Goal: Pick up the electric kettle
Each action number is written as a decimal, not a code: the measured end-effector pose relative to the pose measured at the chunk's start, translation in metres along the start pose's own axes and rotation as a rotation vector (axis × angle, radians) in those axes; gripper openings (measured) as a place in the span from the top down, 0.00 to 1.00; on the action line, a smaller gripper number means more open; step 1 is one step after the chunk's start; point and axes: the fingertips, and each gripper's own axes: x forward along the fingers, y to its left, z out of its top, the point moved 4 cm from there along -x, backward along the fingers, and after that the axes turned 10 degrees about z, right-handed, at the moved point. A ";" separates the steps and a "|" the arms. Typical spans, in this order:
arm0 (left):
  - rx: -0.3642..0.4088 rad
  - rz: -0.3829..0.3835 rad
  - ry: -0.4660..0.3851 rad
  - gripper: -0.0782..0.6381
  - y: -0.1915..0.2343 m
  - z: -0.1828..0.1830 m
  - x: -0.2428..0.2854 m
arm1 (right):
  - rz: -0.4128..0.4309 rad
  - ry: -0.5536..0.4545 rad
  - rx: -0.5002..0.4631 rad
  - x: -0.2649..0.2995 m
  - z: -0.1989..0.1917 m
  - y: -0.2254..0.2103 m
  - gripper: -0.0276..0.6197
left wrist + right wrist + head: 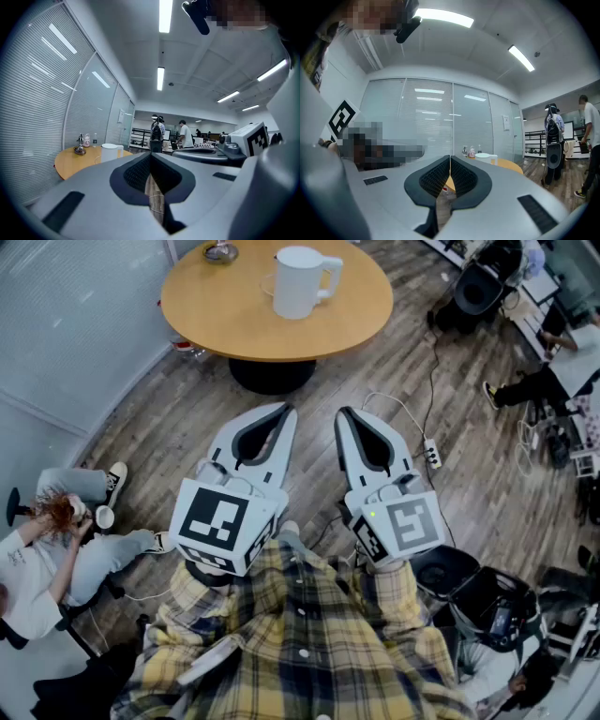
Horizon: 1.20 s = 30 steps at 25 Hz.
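Jaws fully closed and empty on left gripper and right gripper.
The white electric kettle stands upright near the round table's centre, well apart from both.

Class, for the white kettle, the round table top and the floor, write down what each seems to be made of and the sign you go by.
Kettle: probably plastic, matte white; even colour, soft sheen, moulded handle.
Table top: wood or wood-look laminate, smooth satin; uniform honey tone.
Floor: wood-pattern planks, maybe laminate or vinyl; grey-brown boards with visible seams.
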 end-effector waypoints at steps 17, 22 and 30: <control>0.000 0.029 0.011 0.89 -0.008 -0.012 0.024 | 0.018 -0.006 0.009 0.001 -0.015 -0.024 0.91; 0.008 0.037 0.003 0.89 -0.017 -0.017 0.032 | 0.031 -0.003 0.002 -0.005 -0.019 -0.035 0.91; 0.007 0.063 0.003 0.89 -0.013 -0.025 0.035 | 0.053 0.001 -0.007 -0.001 -0.025 -0.039 0.91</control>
